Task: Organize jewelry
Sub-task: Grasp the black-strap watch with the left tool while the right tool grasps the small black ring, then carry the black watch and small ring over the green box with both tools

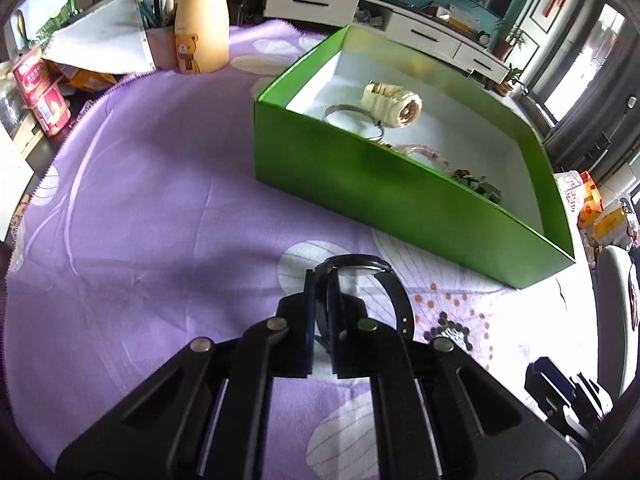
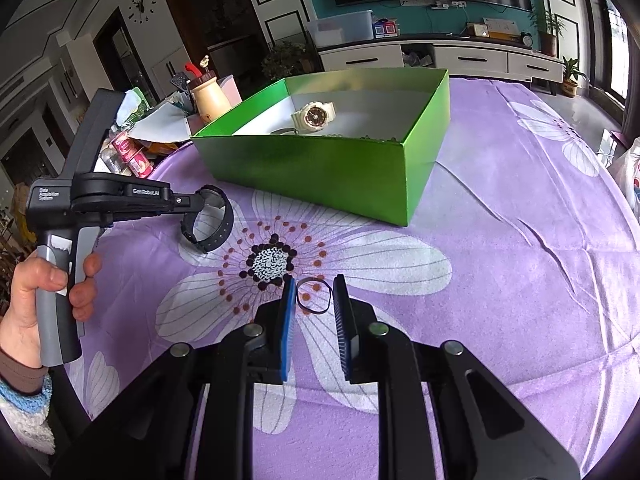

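The right gripper [image 2: 314,312] is held spread low over the purple cloth [image 2: 500,240], with a thin dark ring [image 2: 314,296] lying loose between its fingers, unpinched; a careless closing could flick it away. The left gripper [image 1: 320,280] is pressed together on the strap of a black watch [image 1: 384,292], beside the green box [image 1: 360,176]. Such a narrow hold may let the watch swing and slip before the box wall is cleared.

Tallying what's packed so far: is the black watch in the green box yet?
Not yet. The black watch sits outside the green box, on the purple cloth, clamped in the left gripper.
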`<state>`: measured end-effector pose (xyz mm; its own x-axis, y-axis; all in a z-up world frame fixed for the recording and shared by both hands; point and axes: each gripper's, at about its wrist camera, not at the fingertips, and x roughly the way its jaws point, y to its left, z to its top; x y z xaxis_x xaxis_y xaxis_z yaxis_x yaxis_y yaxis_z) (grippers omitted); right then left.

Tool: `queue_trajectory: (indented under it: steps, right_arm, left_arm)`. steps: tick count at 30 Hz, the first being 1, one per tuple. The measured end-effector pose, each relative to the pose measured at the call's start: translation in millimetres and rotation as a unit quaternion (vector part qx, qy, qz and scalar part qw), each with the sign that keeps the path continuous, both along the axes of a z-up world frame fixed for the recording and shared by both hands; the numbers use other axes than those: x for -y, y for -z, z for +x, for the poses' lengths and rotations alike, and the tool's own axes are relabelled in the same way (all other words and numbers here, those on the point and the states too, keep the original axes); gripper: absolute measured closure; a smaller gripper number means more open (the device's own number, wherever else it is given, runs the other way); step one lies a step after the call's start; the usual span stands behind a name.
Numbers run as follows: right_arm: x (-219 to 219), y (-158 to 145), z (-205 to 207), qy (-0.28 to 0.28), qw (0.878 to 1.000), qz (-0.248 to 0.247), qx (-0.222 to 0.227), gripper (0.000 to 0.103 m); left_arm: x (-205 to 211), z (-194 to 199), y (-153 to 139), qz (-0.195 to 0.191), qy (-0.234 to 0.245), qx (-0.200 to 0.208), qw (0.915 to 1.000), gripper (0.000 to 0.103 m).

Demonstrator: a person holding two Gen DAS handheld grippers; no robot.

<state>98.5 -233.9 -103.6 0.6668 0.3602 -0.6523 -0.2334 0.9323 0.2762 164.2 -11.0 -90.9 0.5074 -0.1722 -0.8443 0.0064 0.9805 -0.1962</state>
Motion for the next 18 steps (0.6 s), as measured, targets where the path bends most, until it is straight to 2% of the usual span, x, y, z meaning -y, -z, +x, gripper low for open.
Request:
queue_trajectory:
  steps: [18]
  right_arm:
    - [-6, -31, -18, -0.006, 0.999, -0.002, 0.036, 0.084]
  left_arm:
    - [-14, -58, -45, 0.004, 0.024, 0.055, 0.9982, 0.098]
